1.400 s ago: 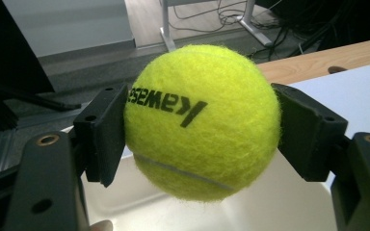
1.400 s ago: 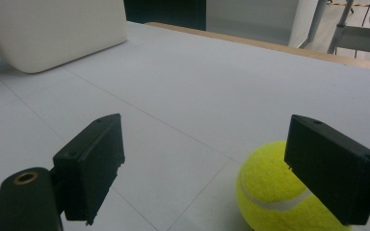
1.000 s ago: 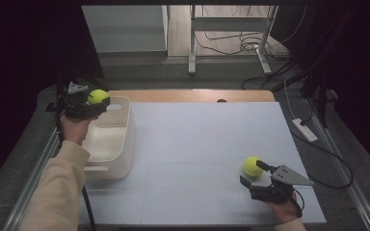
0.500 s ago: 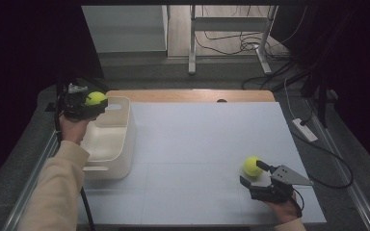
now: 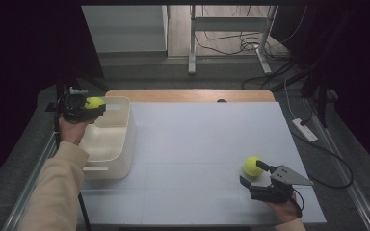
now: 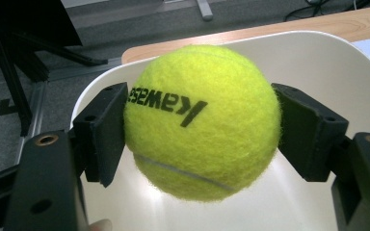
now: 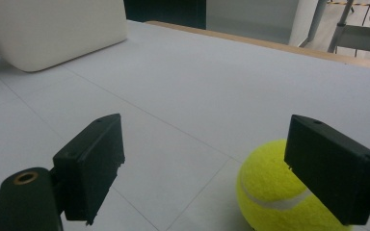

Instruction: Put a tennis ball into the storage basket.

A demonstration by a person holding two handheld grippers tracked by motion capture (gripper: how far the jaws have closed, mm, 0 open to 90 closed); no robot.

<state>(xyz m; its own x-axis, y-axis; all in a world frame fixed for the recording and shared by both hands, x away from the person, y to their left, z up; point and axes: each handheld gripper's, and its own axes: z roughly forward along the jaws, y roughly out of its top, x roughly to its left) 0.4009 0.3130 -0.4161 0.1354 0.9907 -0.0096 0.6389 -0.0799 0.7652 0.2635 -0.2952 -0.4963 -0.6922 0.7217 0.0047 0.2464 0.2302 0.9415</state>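
Two tennis balls, one bin, one table. The table, white top with a wooden strip along its far edge, takes up the middle of the high view. On it at about 9 o'clock sits a white plastic bin, open top, tall rounded walls; in the right gripper view its wall shows at 11 o'clock, well apart from that claw.

Left gripper hangs over the bin's far left corner, held by the person's left hand, beige sleeve coming in from 7 o'clock. Its claw pinches the first tennis ball: in the left gripper view both black pads press on the sides of the ball, black lettering facing the camera, the bin's inside behind and below it. The ball is up in the air above the bin, not touching it.

Right gripper rests low near the table's 5 o'clock corner, held by the right hand. Its claw is spread wide; in the right gripper view the second tennis ball sits on the table just inside the right-hand pad, left-hand pad well clear of it. Cannot tell if that pad touches the ball. In the high view this ball lies at the claw's tip.
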